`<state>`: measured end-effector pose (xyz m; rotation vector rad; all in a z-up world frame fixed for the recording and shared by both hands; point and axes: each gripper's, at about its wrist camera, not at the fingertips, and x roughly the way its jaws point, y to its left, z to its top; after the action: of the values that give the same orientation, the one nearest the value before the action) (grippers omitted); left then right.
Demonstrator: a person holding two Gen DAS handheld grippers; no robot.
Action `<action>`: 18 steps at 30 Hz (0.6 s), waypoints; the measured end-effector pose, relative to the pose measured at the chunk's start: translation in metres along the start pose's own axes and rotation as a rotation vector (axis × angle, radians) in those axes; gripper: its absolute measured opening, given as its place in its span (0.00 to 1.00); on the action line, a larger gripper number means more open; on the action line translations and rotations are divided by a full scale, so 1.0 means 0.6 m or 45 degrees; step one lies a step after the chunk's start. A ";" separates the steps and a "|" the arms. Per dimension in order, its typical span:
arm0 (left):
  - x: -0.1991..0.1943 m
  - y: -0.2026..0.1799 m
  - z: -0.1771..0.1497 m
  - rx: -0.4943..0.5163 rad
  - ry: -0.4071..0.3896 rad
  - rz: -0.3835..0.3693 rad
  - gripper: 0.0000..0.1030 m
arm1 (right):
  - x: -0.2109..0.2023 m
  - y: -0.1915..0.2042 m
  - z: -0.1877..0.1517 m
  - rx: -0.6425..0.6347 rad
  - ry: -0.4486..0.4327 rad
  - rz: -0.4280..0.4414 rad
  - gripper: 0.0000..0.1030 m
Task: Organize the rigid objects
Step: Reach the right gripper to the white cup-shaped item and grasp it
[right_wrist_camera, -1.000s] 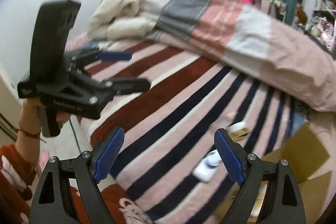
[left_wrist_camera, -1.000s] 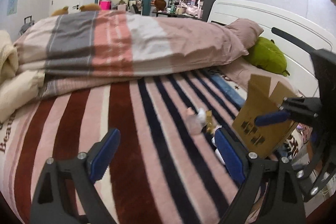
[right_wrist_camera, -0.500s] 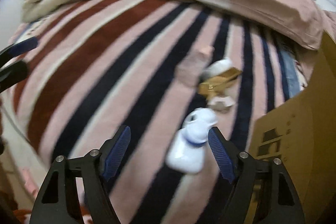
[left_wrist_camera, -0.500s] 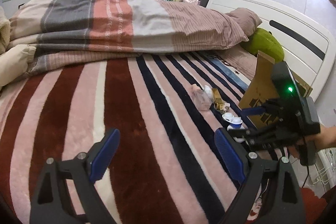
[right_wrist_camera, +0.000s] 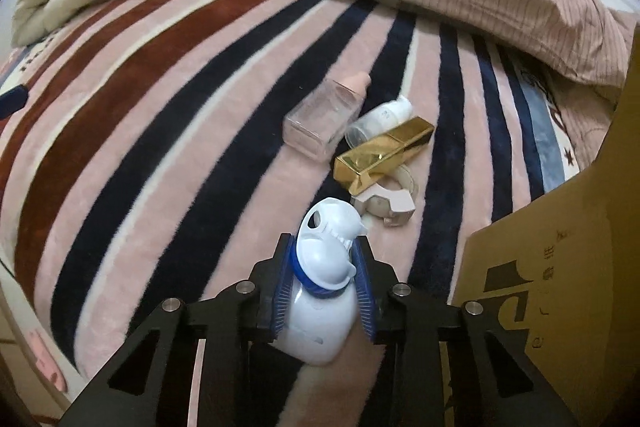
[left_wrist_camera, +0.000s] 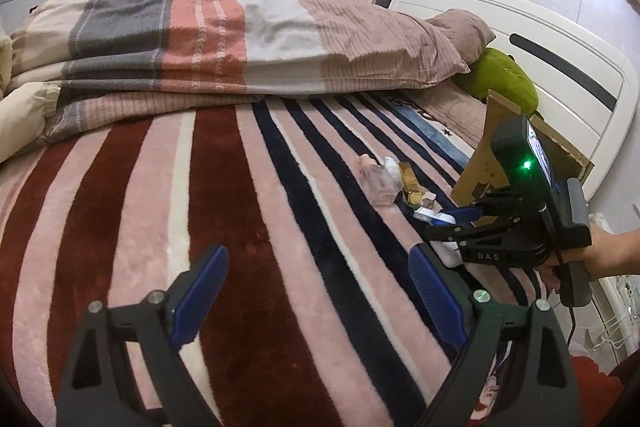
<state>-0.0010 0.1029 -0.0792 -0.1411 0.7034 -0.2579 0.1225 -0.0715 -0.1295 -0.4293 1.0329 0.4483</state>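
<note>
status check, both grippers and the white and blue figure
Right gripper closing on white and blue figure, pads at its sides. Left gripper open, holds nothing. Cardboard box close beside the figure.

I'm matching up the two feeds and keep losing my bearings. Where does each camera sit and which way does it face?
Left wrist: on the left gripper, open, low over the striped blanket, facing the headboard; the right gripper and the hand holding it show at right.
Right wrist: on the right gripper, looking steeply down, jaws closing on the white device.
Shared: the white device, pink-capped bottle, gold box, cardboard box.
</note>
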 end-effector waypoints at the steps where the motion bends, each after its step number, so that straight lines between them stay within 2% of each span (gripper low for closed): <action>1: -0.001 -0.002 0.001 0.002 -0.003 -0.001 0.87 | -0.003 0.002 -0.001 -0.002 -0.002 0.010 0.24; 3: -0.004 -0.007 0.004 0.011 -0.007 0.000 0.87 | -0.014 0.007 -0.002 -0.003 -0.028 0.055 0.24; 7: -0.005 -0.016 0.010 0.022 -0.008 0.001 0.87 | -0.039 0.039 -0.004 -0.119 -0.118 0.143 0.24; 12: -0.006 -0.023 0.010 0.038 0.002 0.014 0.87 | -0.023 0.072 -0.001 -0.192 -0.055 0.246 0.25; 14: -0.004 -0.023 0.009 0.040 0.010 0.021 0.87 | -0.011 0.074 -0.005 -0.184 -0.005 0.266 0.38; 16: -0.001 -0.024 0.009 0.041 0.019 0.026 0.87 | -0.006 0.067 -0.011 -0.155 0.010 0.295 0.44; 18: 0.001 -0.025 0.011 0.038 0.022 0.024 0.87 | -0.004 0.064 -0.019 -0.134 0.022 0.309 0.44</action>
<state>0.0011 0.0885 -0.0714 -0.1038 0.7176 -0.2519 0.0922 -0.0459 -0.1372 -0.4032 1.0864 0.7195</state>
